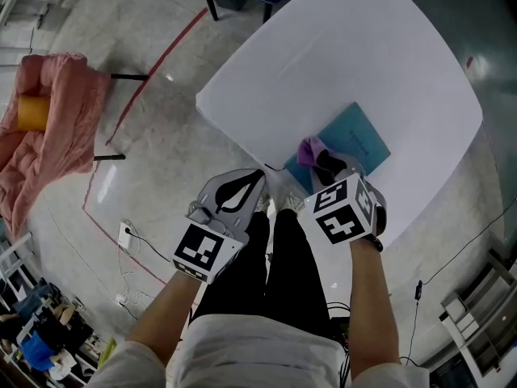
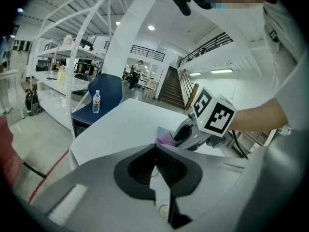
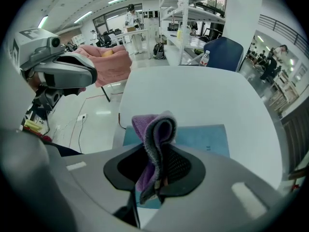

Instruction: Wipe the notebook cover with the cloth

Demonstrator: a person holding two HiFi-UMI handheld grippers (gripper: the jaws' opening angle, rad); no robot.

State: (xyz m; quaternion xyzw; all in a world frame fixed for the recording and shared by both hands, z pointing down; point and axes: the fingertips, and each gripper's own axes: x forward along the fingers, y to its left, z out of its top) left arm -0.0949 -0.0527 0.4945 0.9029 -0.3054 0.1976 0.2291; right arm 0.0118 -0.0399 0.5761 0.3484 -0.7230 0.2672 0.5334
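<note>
The white tabletop (image 1: 388, 63) is bare apart from the work itself, with wide open room toward twelve and two o'clock. The blue notebook (image 1: 365, 138) lies at six o'clock on it, its near corner close to the tabletop's edge, so I'd keep strokes pushing away from that edge rather than toward it. The right gripper (image 1: 327, 165) hangs at the notebook's seven o'clock corner, pinching a folded purple cloth (image 1: 310, 149) that stands up out of its jaws. Whether the cloth touches the cover I cannot tell. The left gripper (image 1: 252, 181) is at nine o'clock of the right one, off the tabletop, pressed together on nothing. To my eye the wiping is only at its start. The cloth is in hand and at the cover, but nearly the whole blue face lies ahead.
</note>
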